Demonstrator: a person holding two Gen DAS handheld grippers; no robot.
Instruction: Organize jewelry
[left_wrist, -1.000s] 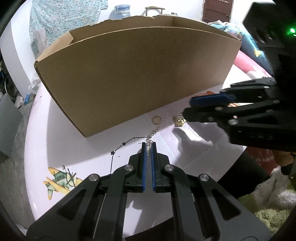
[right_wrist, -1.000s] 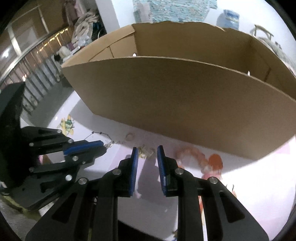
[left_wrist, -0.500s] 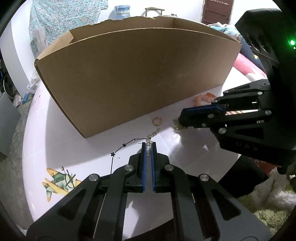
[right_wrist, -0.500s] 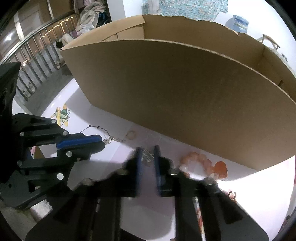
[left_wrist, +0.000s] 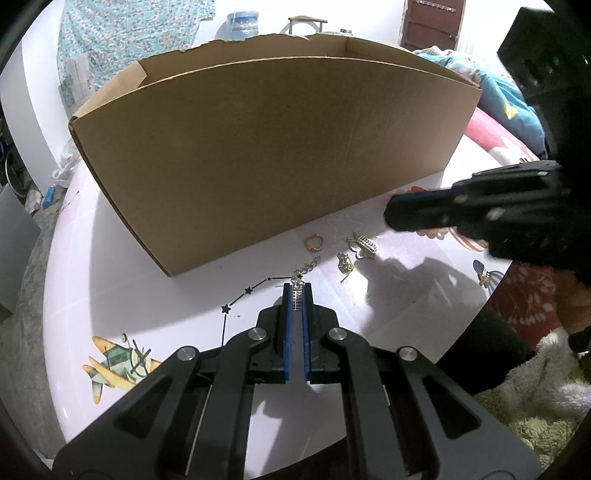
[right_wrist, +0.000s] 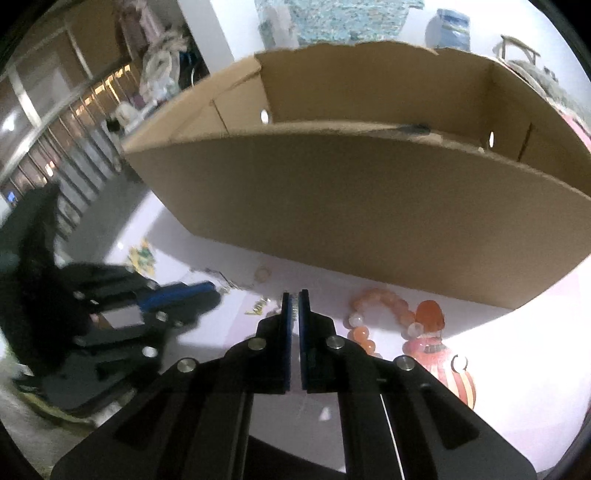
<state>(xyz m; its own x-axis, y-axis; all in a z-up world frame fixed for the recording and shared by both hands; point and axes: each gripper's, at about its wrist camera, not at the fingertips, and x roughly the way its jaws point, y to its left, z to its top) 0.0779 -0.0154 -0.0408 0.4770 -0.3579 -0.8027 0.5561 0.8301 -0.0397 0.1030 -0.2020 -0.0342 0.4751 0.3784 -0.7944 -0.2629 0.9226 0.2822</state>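
Two earrings (left_wrist: 361, 246) in left view, bead bracelet (right_wrist: 373, 314) in right

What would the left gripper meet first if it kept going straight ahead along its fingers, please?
Probably the near wall of the cardboard box. The left gripper, shut on a bracelet, points over the trailing chain and past a gold ring on the table towards it; height is unclear.

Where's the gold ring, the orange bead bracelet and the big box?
ring (left_wrist: 314, 243), left wrist view, its band.
bracelet (right_wrist: 380, 297), right wrist view, top beads.
box (left_wrist: 280, 155), left wrist view, front wall.
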